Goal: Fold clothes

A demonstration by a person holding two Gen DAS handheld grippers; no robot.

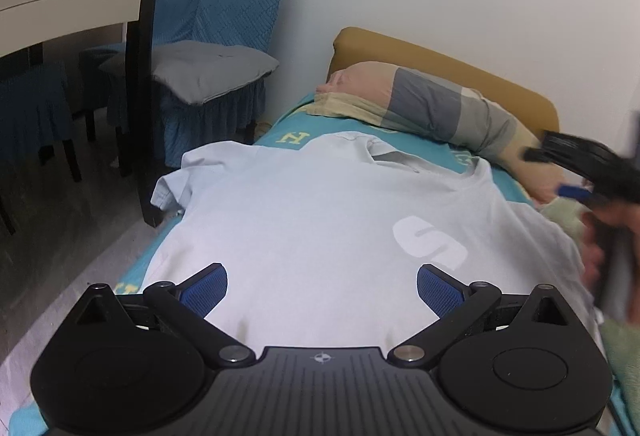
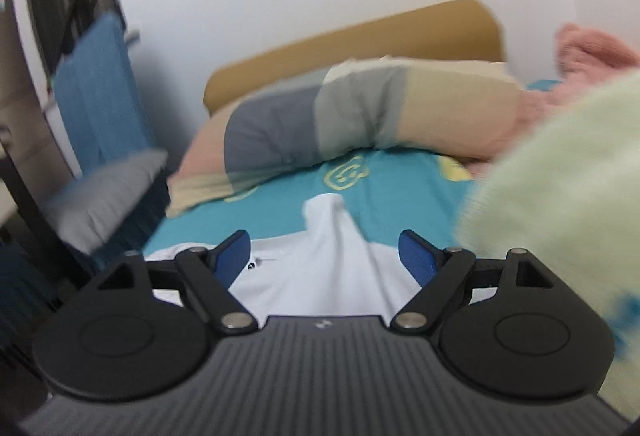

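Observation:
A pale blue polo shirt [image 1: 304, 220] lies spread flat, front up, on the teal bed sheet [image 1: 288, 134], its collar toward the pillow and a white logo on the chest. My left gripper [image 1: 322, 290] hovers open over the shirt's lower part, with nothing between its blue pads [image 1: 204, 288]. The right gripper [image 1: 554, 172] shows blurred at the shirt's far right shoulder, held by a hand [image 1: 600, 252]. In the right wrist view the right gripper [image 2: 325, 256] stands open, and a raised ridge of the shirt [image 2: 332, 232] lies between its pads without being pinched.
A striped pillow [image 1: 432, 108] leans against the tan headboard [image 1: 460, 64]. A pale green fluffy blanket [image 2: 560, 176] and a pink one [image 2: 592, 48] lie at the right. A blue-covered chair with a grey cushion [image 1: 208, 76] and a black table leg [image 1: 140, 96] stand left of the bed.

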